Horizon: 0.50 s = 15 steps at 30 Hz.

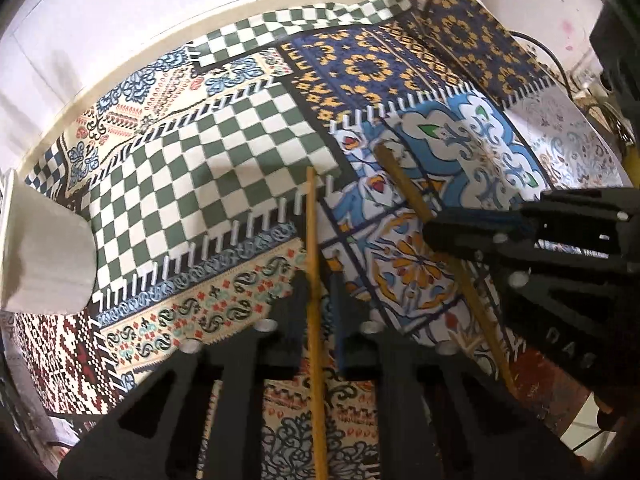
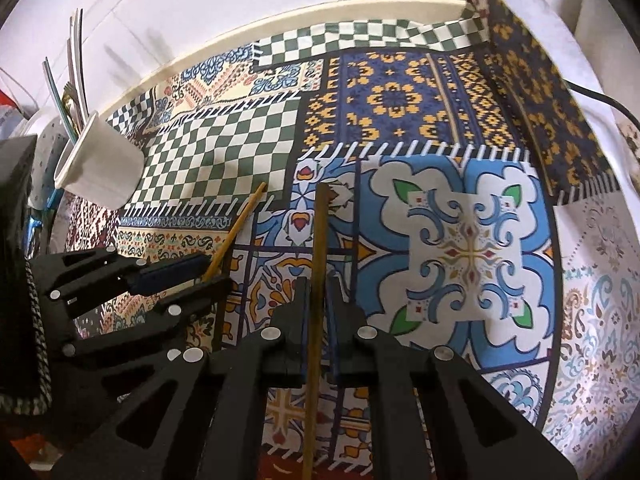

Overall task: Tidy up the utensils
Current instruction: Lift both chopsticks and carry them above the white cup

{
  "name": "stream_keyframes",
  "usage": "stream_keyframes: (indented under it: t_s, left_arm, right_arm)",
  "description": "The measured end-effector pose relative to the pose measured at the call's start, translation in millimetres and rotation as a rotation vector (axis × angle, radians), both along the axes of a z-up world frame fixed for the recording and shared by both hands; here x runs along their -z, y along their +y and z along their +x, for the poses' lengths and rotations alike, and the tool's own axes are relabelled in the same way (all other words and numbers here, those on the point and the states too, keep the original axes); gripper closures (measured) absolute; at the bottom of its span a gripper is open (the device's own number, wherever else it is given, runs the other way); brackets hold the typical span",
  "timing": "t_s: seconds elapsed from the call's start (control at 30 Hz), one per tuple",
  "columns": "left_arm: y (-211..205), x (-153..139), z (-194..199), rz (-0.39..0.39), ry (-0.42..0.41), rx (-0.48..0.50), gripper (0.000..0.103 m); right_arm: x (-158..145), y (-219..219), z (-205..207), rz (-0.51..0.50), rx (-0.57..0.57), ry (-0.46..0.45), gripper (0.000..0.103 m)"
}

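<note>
Both wrist views look steeply down, close over one shared patterned cloth [image 1: 224, 168], side by side.

Left hand-held gripper [image 1: 318, 280] and right hand-held gripper [image 2: 318, 286] sit side by side, jaws nearly closed.

Open room: the middle of the counter [image 2: 224, 152], on the patterned cloth, is bare.
In the way, left: a white cup [image 2: 100, 160] full of forks sits near the wall.
In the way, right: a black cord [image 2: 600, 96] lies at the far edge.
Close together: the two grippers sit just beside each other.
</note>
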State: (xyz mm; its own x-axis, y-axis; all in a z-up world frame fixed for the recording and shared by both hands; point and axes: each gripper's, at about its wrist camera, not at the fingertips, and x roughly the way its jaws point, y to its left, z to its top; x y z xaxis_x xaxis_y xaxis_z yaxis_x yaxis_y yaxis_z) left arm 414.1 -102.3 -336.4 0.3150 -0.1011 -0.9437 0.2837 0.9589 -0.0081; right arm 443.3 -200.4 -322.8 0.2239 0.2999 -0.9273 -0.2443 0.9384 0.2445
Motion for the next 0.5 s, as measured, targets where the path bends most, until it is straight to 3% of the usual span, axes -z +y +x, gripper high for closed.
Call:
stream_keyframes:
  t_s: [0.27, 0.5]
  left_arm:
    - [24.0, -2.2, 8.5, -0.068, 0.035, -0.09, 0.1]
    - [45.2, -38.2, -10.1, -0.131, -0.047, -0.147, 0.1]
  right_arm:
    - [5.4, 10.1, 11.9, -0.012, -0.052, 0.032, 0.094]
    - [4.6, 23.3, 14.2, -0.07, -0.088, 0.016, 0.095]
